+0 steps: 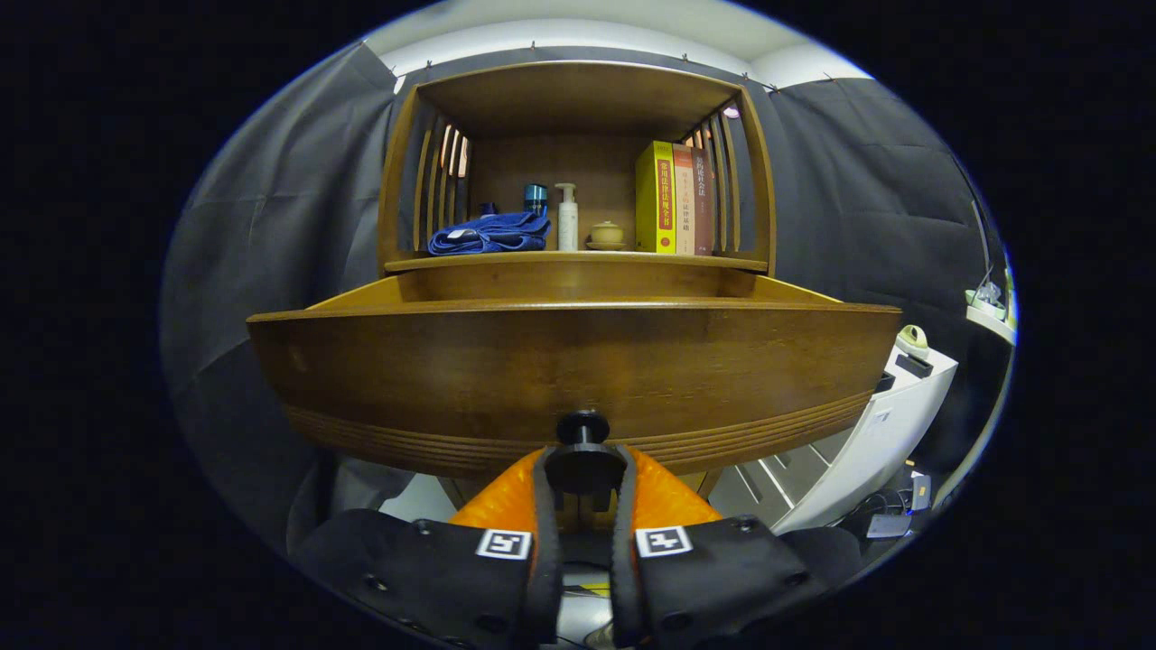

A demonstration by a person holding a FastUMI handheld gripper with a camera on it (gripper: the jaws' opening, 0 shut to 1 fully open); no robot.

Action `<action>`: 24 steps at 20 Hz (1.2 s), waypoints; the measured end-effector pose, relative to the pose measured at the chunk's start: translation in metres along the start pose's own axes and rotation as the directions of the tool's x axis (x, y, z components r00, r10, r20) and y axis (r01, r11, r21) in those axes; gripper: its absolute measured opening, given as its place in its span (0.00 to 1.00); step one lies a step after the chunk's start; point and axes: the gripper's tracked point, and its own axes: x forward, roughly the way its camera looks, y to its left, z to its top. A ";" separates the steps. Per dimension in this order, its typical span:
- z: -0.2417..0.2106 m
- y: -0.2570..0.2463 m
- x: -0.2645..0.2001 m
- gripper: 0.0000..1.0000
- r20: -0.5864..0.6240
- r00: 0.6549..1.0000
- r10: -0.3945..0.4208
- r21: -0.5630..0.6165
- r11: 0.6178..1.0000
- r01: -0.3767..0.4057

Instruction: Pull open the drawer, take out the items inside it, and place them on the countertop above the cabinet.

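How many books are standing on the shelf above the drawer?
3 books at the shelf's right end: yellow book, orange book, brown book by the slats. More may be hidden behind.

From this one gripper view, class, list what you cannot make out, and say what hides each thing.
- Inside of the drawer: hidden by its own tall front panel, so any items in it cannot be seen.
- Stem of the knob: covered by the claw, whose orange fingers close around it.
- Small dark object behind the blue cloth: mostly hidden by the cloth.
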 end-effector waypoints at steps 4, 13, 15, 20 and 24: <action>0.018 -0.006 -0.008 0.56 -0.014 1.000 -0.026 0.006 1.000 0.026; 0.097 -0.018 -0.017 0.89 0.000 1.000 -0.015 0.095 0.995 0.015; 0.113 -0.017 -0.014 0.94 -0.015 1.000 -0.006 0.106 0.994 0.008; 0.160 -0.021 0.009 0.98 -0.016 1.000 0.019 0.095 0.995 -0.017; 0.187 -0.016 0.040 0.98 -0.082 0.995 0.059 0.120 0.992 -0.049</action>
